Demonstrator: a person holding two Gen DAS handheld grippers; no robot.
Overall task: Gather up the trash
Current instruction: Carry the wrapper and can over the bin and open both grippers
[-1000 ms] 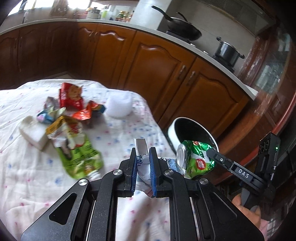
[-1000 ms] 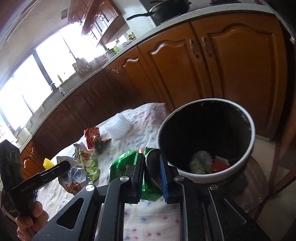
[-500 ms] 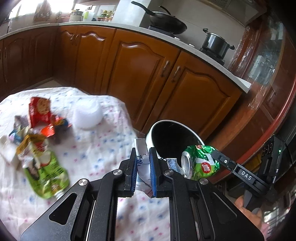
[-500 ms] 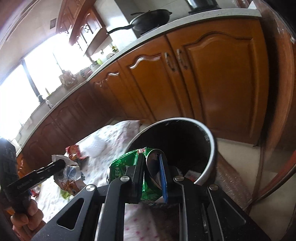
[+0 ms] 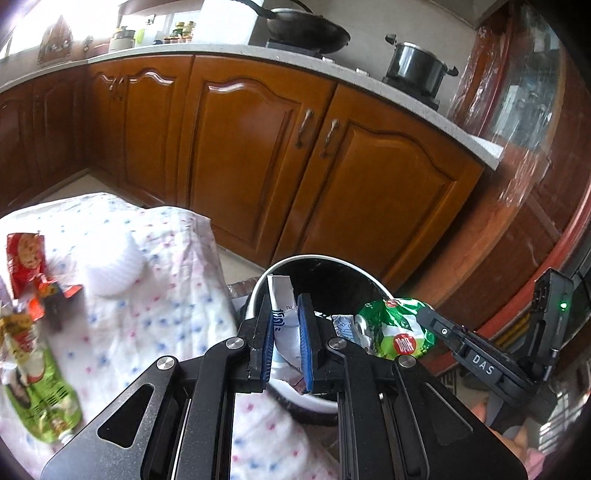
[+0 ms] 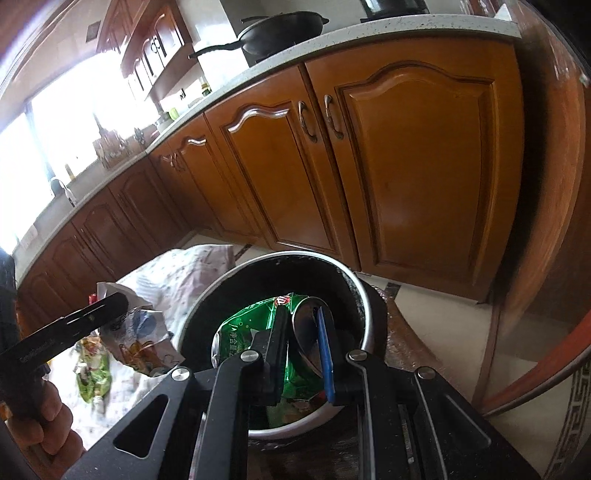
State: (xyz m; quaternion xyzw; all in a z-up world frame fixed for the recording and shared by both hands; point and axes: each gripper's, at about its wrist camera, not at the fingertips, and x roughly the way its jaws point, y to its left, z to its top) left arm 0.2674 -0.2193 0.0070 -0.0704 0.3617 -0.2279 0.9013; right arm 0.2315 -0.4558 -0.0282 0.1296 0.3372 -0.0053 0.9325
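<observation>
Right gripper [image 6: 303, 345] clamped on green foil wrapper [image 6: 251, 325], lower centre of frame, held over dark mouth of trash bin [image 6: 354, 284], likely for drop inside. Left gripper [image 5: 286, 341] clamped on white-blue wrapper [image 5: 282, 317], poised at bin rim, apparently next in line. More wrappers [image 5: 33, 332] on floral tablecloth [image 5: 177, 266], lower left. Wooden cabinets [image 5: 258, 147] behind; wok [image 5: 306, 26] on counter, upper centre.

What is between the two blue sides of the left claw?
A crumpled white wrapper with blue print is pinched in the left claw, above the bin. The left wrist view shows it.
</observation>
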